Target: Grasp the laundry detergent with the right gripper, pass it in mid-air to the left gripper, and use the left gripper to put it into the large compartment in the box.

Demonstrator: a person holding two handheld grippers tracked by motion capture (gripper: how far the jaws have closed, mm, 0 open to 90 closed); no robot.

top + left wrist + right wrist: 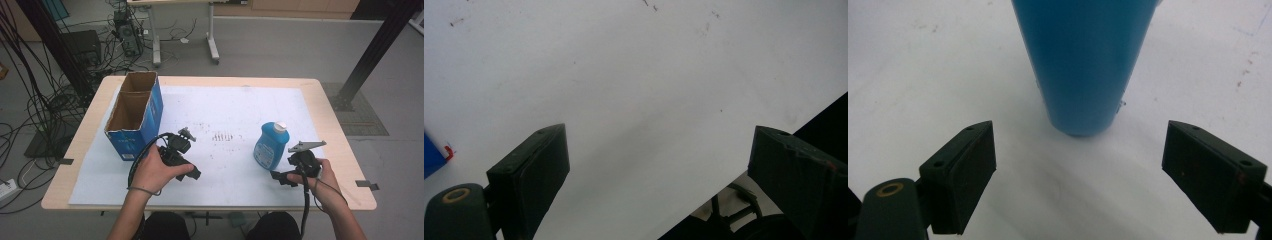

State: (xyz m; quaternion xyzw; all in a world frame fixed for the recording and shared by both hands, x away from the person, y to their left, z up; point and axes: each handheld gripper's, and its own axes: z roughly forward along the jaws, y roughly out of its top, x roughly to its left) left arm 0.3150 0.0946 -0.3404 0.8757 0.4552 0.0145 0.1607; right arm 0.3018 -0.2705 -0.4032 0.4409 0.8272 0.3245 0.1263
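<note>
A blue bottle (270, 145) with a white cap stands upright on the white sheet at the right of the table. My right gripper (281, 176) sits low just in front of it, jaws spread wide with nothing between them. In the right gripper view the bottle's base (1083, 65) stands a little beyond the open gripper (1080, 170). My left gripper (192, 172) rests near the table's front left, beside a blue cardboard box (135, 115). Its jaws stand wide apart over bare white sheet in the left gripper view, the gripper (659, 175) holding nothing.
The box is open at the top, with two compartments. The white sheet (220, 110) covers most of the wooden table (330, 115). Faint dark marks (222, 136) dot the sheet's middle. Cables and table legs lie on the floor beyond.
</note>
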